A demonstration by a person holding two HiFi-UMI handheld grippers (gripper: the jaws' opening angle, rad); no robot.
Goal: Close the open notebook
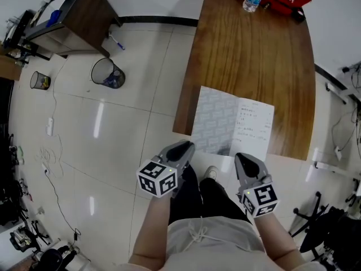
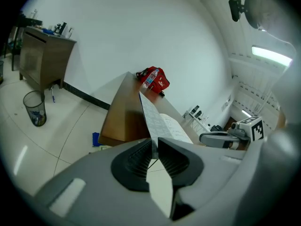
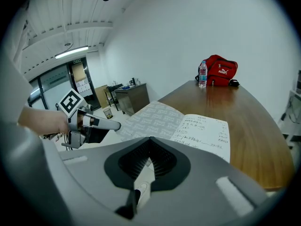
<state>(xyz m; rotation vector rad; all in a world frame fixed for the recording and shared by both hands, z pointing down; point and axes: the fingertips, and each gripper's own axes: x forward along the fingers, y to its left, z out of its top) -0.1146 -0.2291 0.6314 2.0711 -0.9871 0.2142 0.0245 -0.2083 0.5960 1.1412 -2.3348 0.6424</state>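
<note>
One notebook (image 1: 234, 126) cover edge sits pinched in the left claw (image 2: 154, 147).

So both bare forearms (image 1: 151, 230) come up from the bottom of the head view, roughly side by side, each one ending in a gripper that points forward and tilts down. The left grey two-jaw gripper (image 1: 181, 147) has its black ribbed pads (image 2: 141, 157) pinched on the near edge of the grey patterned notebook cover (image 1: 213, 120), with the sheet running straight into the slit between them. The right grey two-jaw gripper (image 1: 242, 158) sits just beside it, a little lower in the view, jaws together and nothing between them. The black-and-white marker cubes (image 1: 158, 178) sit right at the wrists.
</note>
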